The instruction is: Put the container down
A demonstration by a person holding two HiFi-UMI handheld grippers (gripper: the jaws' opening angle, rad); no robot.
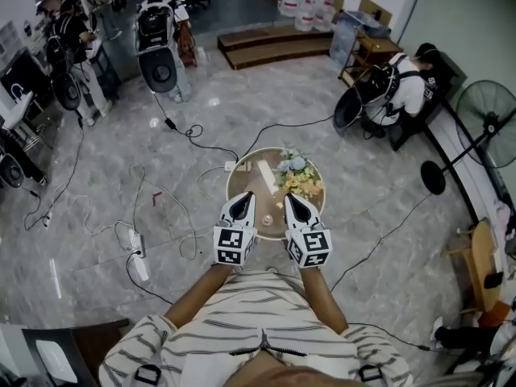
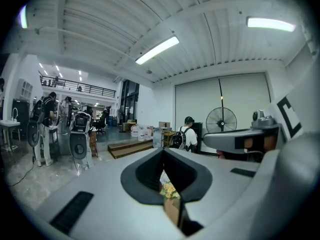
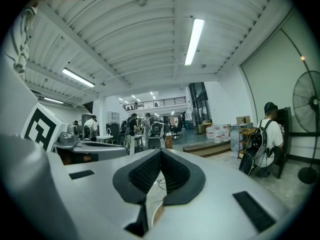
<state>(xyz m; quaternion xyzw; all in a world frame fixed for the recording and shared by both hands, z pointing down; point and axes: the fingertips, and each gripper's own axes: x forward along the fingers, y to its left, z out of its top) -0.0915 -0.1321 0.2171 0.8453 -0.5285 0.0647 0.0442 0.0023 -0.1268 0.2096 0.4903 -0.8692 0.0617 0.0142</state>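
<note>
A round wooden table (image 1: pixel 246 185) stands on the marble floor below me, with a bunch of yellow, white and blue flowers (image 1: pixel 297 177) on its right half. I cannot make out a separate container. My left gripper (image 1: pixel 244 201) hovers over the table's near left part, shut and empty. Level with it, my right gripper (image 1: pixel 291 201) hangs over the near right part, just short of the flowers, also shut on nothing. In the left gripper view the flowers (image 2: pixel 169 190) show through the gap below the closed tips (image 2: pixel 164 152). The right gripper view shows only closed tips (image 3: pixel 161 152) and floor.
White cables and a power strip (image 1: pixel 137 244) trail over the floor left of the table. A standing fan (image 1: pixel 484 127) is at the right. A seated person (image 1: pixel 407 87) is at the far right, and speaker-like machines (image 1: pixel 157 47) stand at the far left.
</note>
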